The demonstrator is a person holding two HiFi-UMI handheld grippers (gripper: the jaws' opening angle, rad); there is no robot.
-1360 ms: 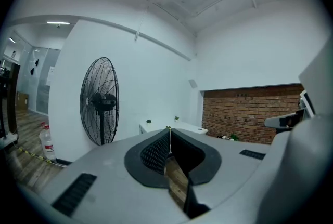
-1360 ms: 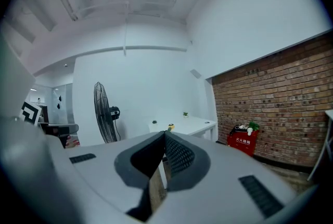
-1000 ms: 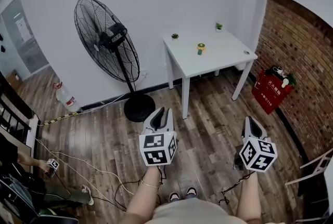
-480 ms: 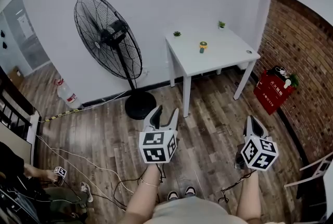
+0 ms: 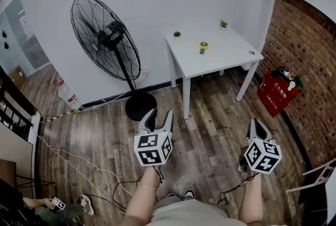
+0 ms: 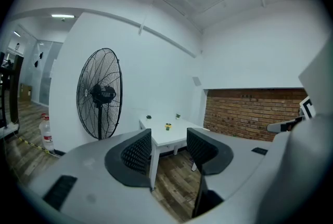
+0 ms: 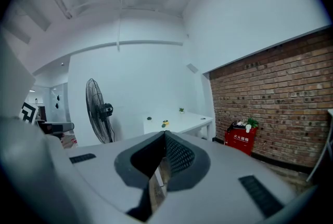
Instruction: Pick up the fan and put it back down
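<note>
A tall black pedestal fan stands on the wood floor against the white wall, with its round base just beyond my left gripper. It also shows in the left gripper view as the fan, and far off in the right gripper view as the fan. My left gripper is open; its jaws have just been opening and nothing is between them. It points between the fan's base and the table leg, apart from both. At the right, my right gripper is shut and empty.
A white table with small plants and a yellow object stands right of the fan. A red box sits by the brick wall. Cables trail over the floor. A water bottle stands left of the fan; a seated person is at bottom left.
The left gripper's jaws have gone from shut to open, and it has shifted slightly left toward the fan's base. The right gripper has edged forward and stays shut.
</note>
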